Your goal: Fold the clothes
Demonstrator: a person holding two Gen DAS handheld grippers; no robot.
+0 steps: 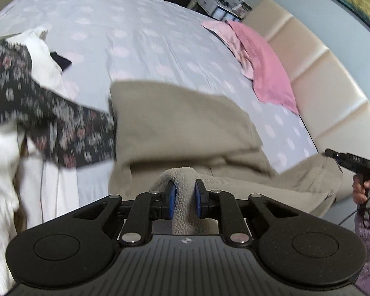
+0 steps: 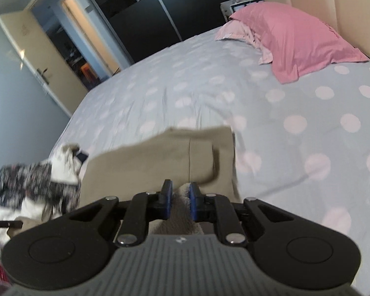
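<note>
A bedroom seen from two hand-held grippers, both raised over a bed (image 1: 140, 39) covered in a pale blue sheet with large, faint pink dots. At the far left of the left wrist view lies a loose pile of clothes (image 1: 24, 91): white fabric mixed with a dark piece printed with small pink and white flowers, blurred by motion. Just right of the pile, touching its flowered edge, is the beige garment (image 1: 182, 123), the piece being folded. It is a soft, thick fabric, smooth on its outer face and fuzzy like fleece on the inner side, and it hangs and drapes in broad folds from the grippers down to the sheet. In the lower middle, the left gripper (image 1: 185, 192) is clenched on a bunched, fleecy fold of this garment, the cloth squeezed between its blue pads. Further right, a pink pillow (image 1: 266, 66) rests on a paler pink one against a cream padded headboard (image 1: 315, 74). At the right edge, a person's hand (image 1: 363, 192) holds the other tool. In the right wrist view, the right gripper (image 2: 178, 197) likewise grasps a fuzzy fold of the same garment, whose flat beige panel with a dark seam line spreads out ahead of it above the sheet.
</note>
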